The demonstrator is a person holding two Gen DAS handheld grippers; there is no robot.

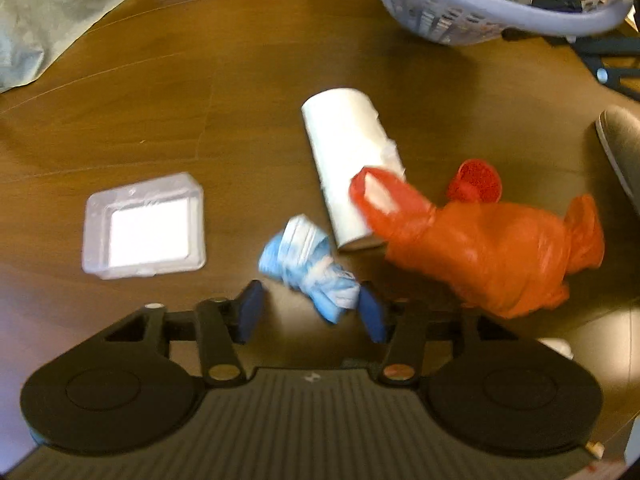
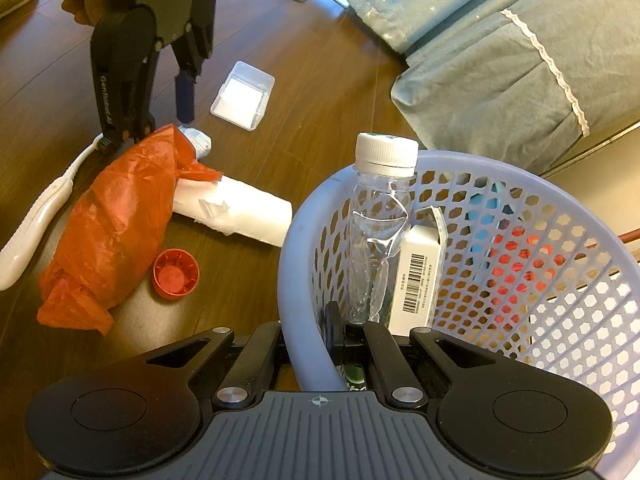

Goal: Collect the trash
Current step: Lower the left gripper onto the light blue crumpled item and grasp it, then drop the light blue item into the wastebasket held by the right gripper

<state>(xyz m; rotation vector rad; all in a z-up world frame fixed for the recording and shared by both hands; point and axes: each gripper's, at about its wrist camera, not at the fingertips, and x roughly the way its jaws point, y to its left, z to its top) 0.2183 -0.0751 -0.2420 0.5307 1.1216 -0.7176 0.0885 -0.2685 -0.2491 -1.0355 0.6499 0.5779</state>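
Trash lies scattered over the dark brown wooden floor (image 1: 168, 92) in front of me, still outside the lilac perforated plastic basket (image 2: 560, 240). My left gripper (image 1: 310, 314) points steeply down with its blue pads parted, and a crumpled blue-and-white face mask (image 1: 308, 266) sits between them; its near end lies just beside the right-hand pad (image 1: 372, 316), but I cannot tell whether it touches. The view is blurred. Beyond the mask, a white paper roll (image 1: 348, 156) lies on its side, one end tucked under a crumpled orange plastic bag (image 1: 488, 252). A red plastic bottle cap (image 1: 476, 180) rests open side up just beside the bag. Well to the left sits a clear rectangular plastic tray (image 1: 144, 226).

My right gripper (image 2: 344, 340) is clamped on the near rim of the basket, fingers closed together over its edge. Inside stand a crushed clear plastic bottle with a white cap (image 2: 380, 216) and a white carton with a barcode (image 2: 420, 276), touching each other. From this side a white plastic handle (image 2: 36, 216) shows on the floor left of the orange bag. A grey-green bedcover with a lace trim (image 2: 500, 60) hangs at far right.
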